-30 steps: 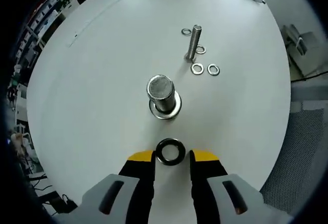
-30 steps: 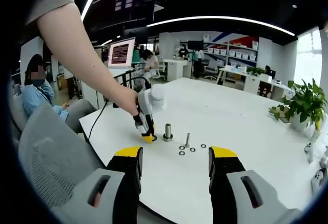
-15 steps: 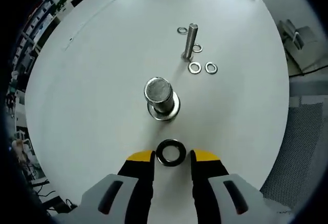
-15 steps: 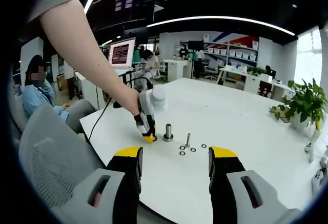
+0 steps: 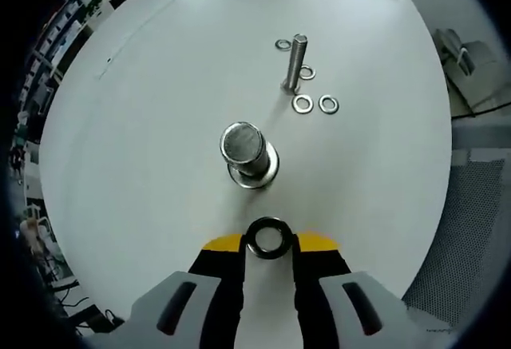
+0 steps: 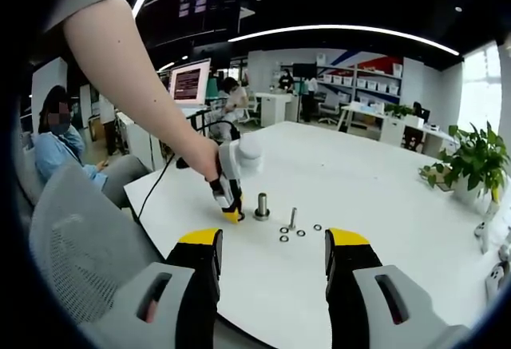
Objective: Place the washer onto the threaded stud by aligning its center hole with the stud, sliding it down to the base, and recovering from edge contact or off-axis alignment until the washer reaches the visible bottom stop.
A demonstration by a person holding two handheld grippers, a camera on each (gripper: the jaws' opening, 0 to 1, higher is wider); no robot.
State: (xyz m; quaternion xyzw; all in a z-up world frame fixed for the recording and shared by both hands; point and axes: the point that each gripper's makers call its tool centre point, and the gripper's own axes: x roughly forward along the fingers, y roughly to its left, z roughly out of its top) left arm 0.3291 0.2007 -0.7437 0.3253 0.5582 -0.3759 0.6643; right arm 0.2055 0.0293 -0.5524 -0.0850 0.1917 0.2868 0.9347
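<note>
A black washer (image 5: 268, 238) sits pinched between the yellow-tipped fingers of my left gripper (image 5: 268, 242), which is shut on it just above the white table (image 5: 144, 125). Ahead of it stands a thick threaded stud (image 5: 243, 148) with a silver washer (image 5: 257, 176) at its base. In the right gripper view a person's hand holds the left gripper (image 6: 232, 214) beside the same stud (image 6: 261, 204). My right gripper (image 6: 273, 242) is open and holds nothing, well back from the table's near edge.
A thin upright bolt (image 5: 294, 63) stands farther off with several small silver washers (image 5: 303, 103) around it. A grey mesh chair (image 6: 72, 245) is at the left, a potted plant (image 6: 471, 161) at the table's right end, and a seated person (image 6: 56, 145) behind.
The left gripper's jaws have drawn in onto the black washer, which lay loose between them before. The right gripper has not moved.
</note>
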